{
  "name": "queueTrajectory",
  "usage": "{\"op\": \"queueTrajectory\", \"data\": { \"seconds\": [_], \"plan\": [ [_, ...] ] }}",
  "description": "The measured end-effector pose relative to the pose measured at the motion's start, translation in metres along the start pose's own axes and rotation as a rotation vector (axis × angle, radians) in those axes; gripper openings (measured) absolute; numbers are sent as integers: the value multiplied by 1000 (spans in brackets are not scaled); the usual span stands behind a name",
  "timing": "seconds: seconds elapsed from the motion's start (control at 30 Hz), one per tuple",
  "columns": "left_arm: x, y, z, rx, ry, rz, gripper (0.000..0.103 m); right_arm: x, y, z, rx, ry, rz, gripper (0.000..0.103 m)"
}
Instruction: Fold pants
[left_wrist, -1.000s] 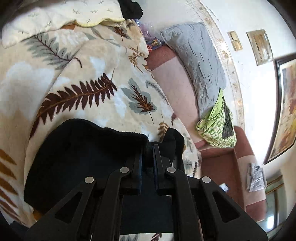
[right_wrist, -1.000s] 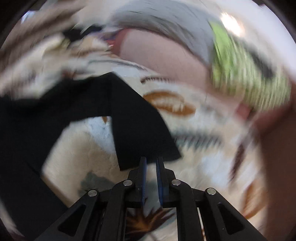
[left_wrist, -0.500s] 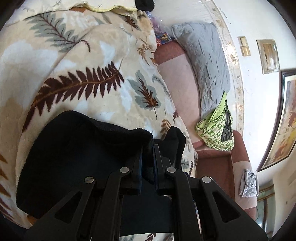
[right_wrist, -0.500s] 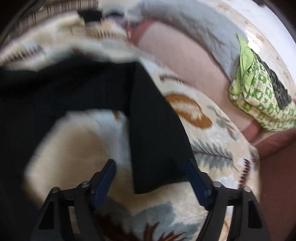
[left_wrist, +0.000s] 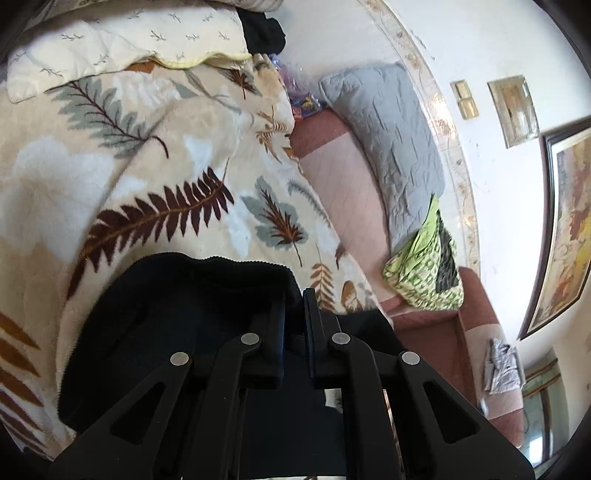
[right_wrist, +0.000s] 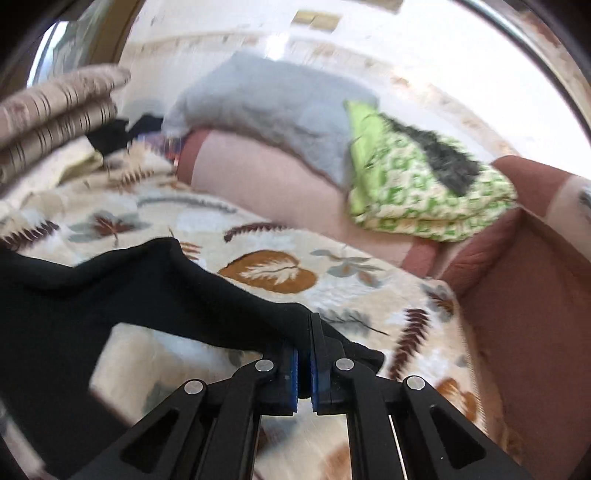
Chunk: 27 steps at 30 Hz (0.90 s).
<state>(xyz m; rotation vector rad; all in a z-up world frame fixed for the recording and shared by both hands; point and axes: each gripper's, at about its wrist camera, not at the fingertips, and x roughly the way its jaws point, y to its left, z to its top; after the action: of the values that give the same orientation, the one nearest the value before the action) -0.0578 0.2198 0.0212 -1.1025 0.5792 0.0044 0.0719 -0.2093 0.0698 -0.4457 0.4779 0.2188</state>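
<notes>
The black pants (left_wrist: 177, 314) lie on a cream blanket with a leaf print (left_wrist: 122, 166). My left gripper (left_wrist: 294, 306) is shut on the waistband end of the pants, which bunches around the fingers. In the right wrist view my right gripper (right_wrist: 303, 332) is shut on the hem of one black pant leg (right_wrist: 159, 291) and holds it lifted off the blanket (right_wrist: 280, 243), the cloth stretching away to the left.
A pink sofa edge (left_wrist: 343, 192) runs past the blanket, with a grey quilt (left_wrist: 395, 140) and a green patterned bundle (left_wrist: 424, 266) on it. A cream pillow (left_wrist: 122, 48) and a dark garment (left_wrist: 262, 29) lie at the far end. Striped cushions (right_wrist: 55, 110) sit at left.
My right gripper was open around the pant leg hem half a second ago and has closed on it and lifted it. My left gripper keeps its grip and has shifted slightly.
</notes>
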Motion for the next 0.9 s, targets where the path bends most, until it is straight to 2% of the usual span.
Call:
{"op": "queueTrajectory", "data": {
  "seconds": [0.23,0.43,0.53,0.6,0.67,0.77,0.83,0.9],
  "plan": [
    [-17,-2,18,10,-67,-7,7,-98,-24,-40,63,-64,-3,4],
    [-29,-5,42,21,-120,-32,7,-129,-54,-61,189,-68,30,4],
    [-11,-4,57,20,-126,-7,5,-113,-69,-70,275,1,78,4],
    [9,-1,71,9,-132,18,3,-85,-76,-71,318,61,120,4],
    [23,-1,82,10,-153,51,3,-49,-79,-68,331,131,124,4],
    [42,4,96,3,-167,111,3,-4,-86,-65,388,176,131,4],
    [42,2,92,6,-146,69,3,23,-91,-66,456,199,146,4],
    [35,-8,80,37,-89,25,3,39,-94,-67,504,216,161,4]
  ]
}}
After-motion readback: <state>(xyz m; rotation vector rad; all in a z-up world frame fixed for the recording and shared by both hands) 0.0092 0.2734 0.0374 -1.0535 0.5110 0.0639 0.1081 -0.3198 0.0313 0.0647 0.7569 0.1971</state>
